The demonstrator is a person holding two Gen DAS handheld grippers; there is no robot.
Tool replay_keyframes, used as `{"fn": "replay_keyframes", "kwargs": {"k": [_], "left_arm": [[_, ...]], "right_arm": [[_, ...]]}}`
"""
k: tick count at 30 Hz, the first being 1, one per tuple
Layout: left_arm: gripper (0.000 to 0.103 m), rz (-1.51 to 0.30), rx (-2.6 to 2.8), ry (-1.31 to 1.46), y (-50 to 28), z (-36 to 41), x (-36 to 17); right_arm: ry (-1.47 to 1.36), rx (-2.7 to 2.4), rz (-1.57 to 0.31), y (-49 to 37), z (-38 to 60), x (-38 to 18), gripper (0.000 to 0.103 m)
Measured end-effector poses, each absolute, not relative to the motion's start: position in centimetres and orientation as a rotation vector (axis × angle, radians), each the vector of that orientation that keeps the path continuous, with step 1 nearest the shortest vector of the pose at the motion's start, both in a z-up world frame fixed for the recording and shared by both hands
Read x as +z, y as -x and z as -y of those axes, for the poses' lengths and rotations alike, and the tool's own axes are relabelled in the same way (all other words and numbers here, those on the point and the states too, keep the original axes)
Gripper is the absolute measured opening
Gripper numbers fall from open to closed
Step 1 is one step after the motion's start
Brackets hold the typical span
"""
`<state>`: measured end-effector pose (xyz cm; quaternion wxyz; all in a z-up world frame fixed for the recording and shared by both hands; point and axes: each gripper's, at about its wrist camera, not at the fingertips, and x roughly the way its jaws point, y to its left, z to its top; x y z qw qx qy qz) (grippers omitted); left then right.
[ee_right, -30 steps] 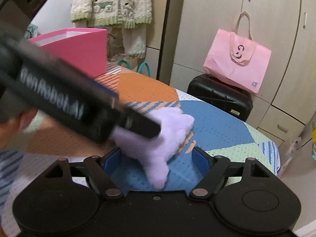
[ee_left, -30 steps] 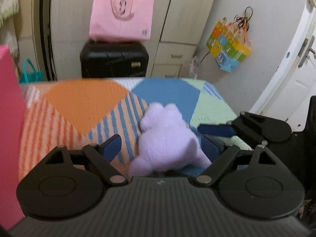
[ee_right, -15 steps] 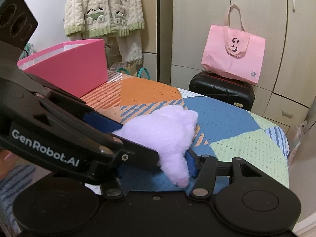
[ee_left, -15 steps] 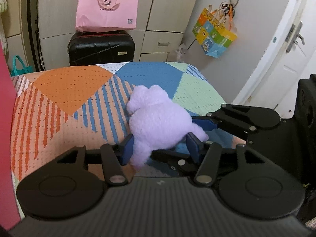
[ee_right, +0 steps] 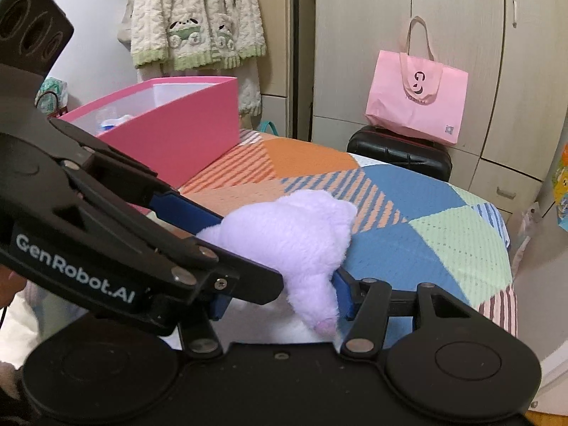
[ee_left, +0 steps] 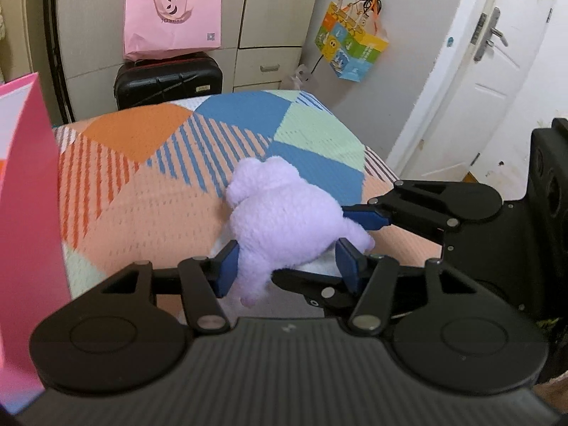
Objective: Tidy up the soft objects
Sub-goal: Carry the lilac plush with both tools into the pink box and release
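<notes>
A lilac plush toy is held above the patterned bed cover. My left gripper is shut on its lower body, blue pads pressed into the fur on both sides. My right gripper is shut on the same plush from the right side; it shows in the left wrist view gripping the toy's flank. A pink open box stands on the bed to the left, with some items inside.
A pink tote bag sits on a black suitcase beyond the bed's far end. Wardrobe doors stand behind. A colourful bag hangs on the wall. A white door is at the right. A knitted cardigan hangs at the back.
Both grippers closed on the plush and lifted it off the bed cover. The view pulled back and the pink box edge came into the left wrist view.
</notes>
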<state>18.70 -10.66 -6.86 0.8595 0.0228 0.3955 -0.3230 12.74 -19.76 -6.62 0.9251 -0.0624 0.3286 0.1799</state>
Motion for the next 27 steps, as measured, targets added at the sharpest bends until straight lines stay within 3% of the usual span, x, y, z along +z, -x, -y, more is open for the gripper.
{"fn": "replay_keyframes", "kwargs": {"k": [10,27], "left_arm": [[0.056,-0.834,-0.668,-0.035,-12.6,6.1,-5.2],[0.056,-0.667,-0.533,-0.060,-5.6,-4.6,1.4]], "right_arm": [[0.151,0.381,-0.679,-7.1,15.0,-4.7,0.061],[0.259,0.476,-0.481,-2.6,4.1,1.3,0.061]]}}
